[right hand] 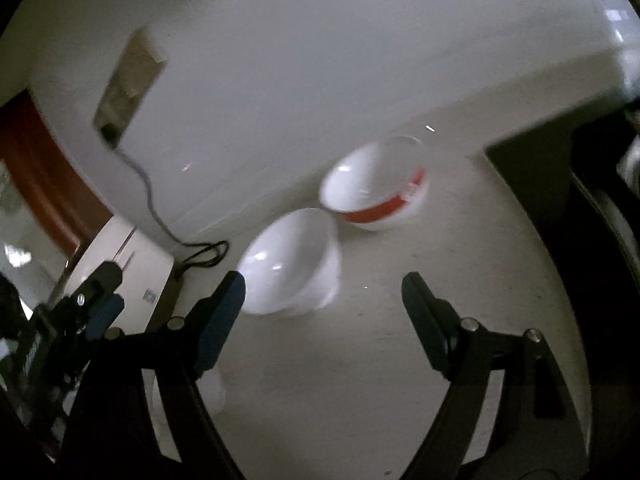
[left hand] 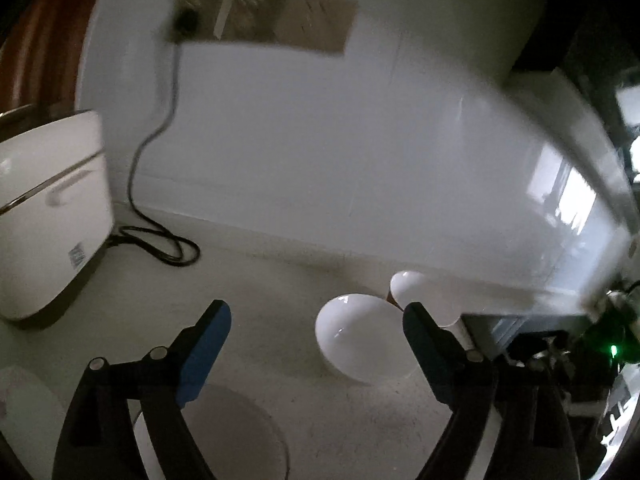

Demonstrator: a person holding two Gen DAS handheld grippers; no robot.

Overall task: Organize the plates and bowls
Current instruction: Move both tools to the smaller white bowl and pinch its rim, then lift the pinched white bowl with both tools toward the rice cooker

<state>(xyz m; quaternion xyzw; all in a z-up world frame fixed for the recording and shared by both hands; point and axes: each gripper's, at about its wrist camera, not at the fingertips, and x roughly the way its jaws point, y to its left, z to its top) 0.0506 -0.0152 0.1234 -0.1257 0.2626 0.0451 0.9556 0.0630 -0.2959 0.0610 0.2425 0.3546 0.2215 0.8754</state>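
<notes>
1. The left gripper [left hand: 316, 320] is spread wide and holds nothing.
2. The white bowl [right hand: 290, 260] stands on the counter [right hand: 380, 360], ahead-left of the right gripper [right hand: 324, 292], which seems nearer.
3. The right gripper is also spread, empty.

You have a plain white bowl [right hand: 290, 260] upright on the desk [right hand: 380, 352]; just behind it a white bowl with a red band [right hand: 376, 184], also upright; both look empty; they sit nearly touching.
</notes>
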